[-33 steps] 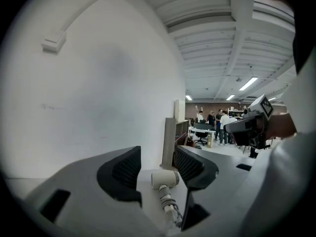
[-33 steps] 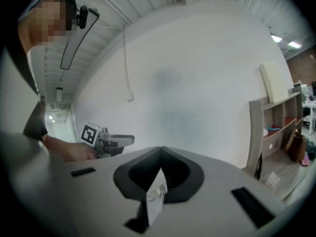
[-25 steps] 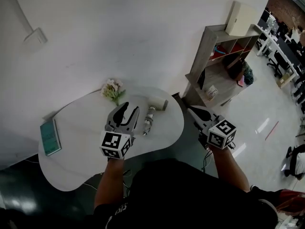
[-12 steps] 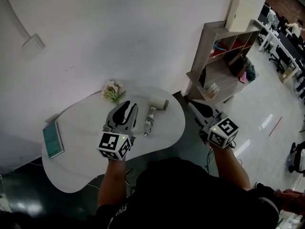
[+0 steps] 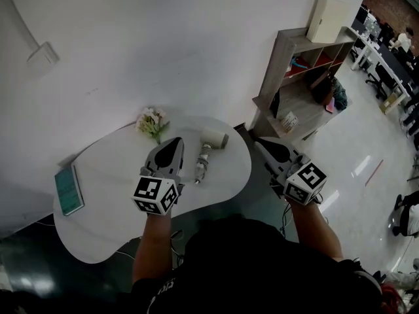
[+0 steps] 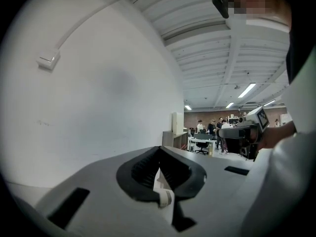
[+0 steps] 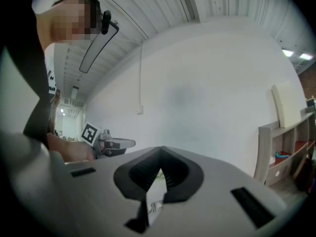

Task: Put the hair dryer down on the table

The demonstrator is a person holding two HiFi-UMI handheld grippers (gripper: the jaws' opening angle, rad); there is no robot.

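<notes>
The white hair dryer (image 5: pixel 209 142) lies on the white table (image 5: pixel 111 195), its head toward the wall and its handle and cord toward me. My left gripper (image 5: pixel 173 140) hovers over the table just left of the dryer, apart from it. Its jaws have just been closing and now stand shut with nothing between them; the left gripper view shows the gripper (image 6: pixel 159 149) with its tips met. My right gripper (image 5: pixel 256 142) hangs beyond the table's right edge, shut and empty; in the right gripper view the gripper (image 7: pixel 160 154) is pointed toward the wall.
A small bunch of flowers (image 5: pixel 150 123) lies at the table's far side by the wall. A teal book (image 5: pixel 68 190) rests at the table's left end. A wooden shelf unit (image 5: pixel 298 84) stands to the right. An office with people lies beyond.
The left gripper's jaws, spread wide a second ago, have come together beside the hair dryer. The dryer has stayed where it lies, and the right gripper has barely shifted.
</notes>
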